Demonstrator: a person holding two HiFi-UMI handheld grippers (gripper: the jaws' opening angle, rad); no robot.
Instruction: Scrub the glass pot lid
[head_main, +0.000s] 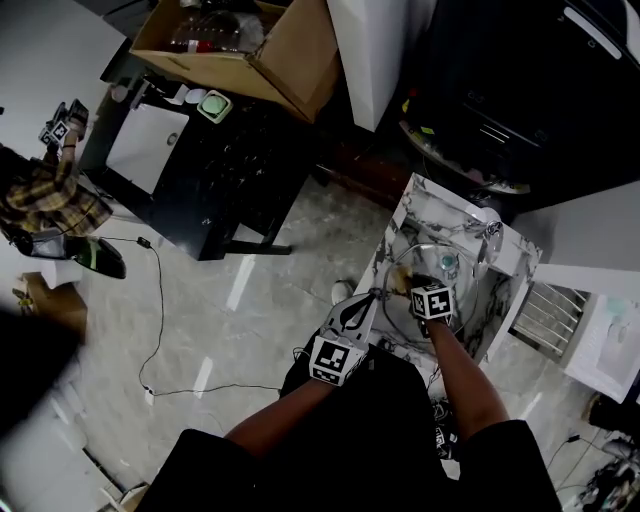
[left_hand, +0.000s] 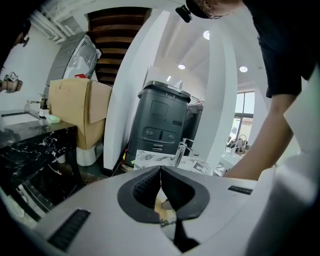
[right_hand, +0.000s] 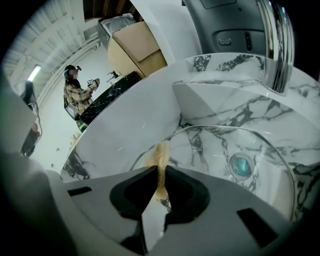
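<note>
Head view: both forearms reach forward and down to a marble sink (head_main: 500, 290). The left gripper (head_main: 372, 300) hangs at the sink's near edge, and the right gripper (head_main: 418, 283) dips into the basin, where the glass pot lid (head_main: 445, 250) sits.

Left gripper view: the left gripper (left_hand: 160, 170) has its jaws pressed together at the tips, with nothing clamped between them.

Right gripper view: the right gripper (right_hand: 160, 170) has its jaws clenched on a thin tan sponge (right_hand: 161, 155), which stands upright against the lid's (right_hand: 220, 145) near rim. The lid's broad face is turned toward the jaws and its rim arcs across the basin (right_hand: 150, 115). The drain (right_hand: 241, 164) shows through the glass, below the faucet (right_hand: 274, 45).
</note>
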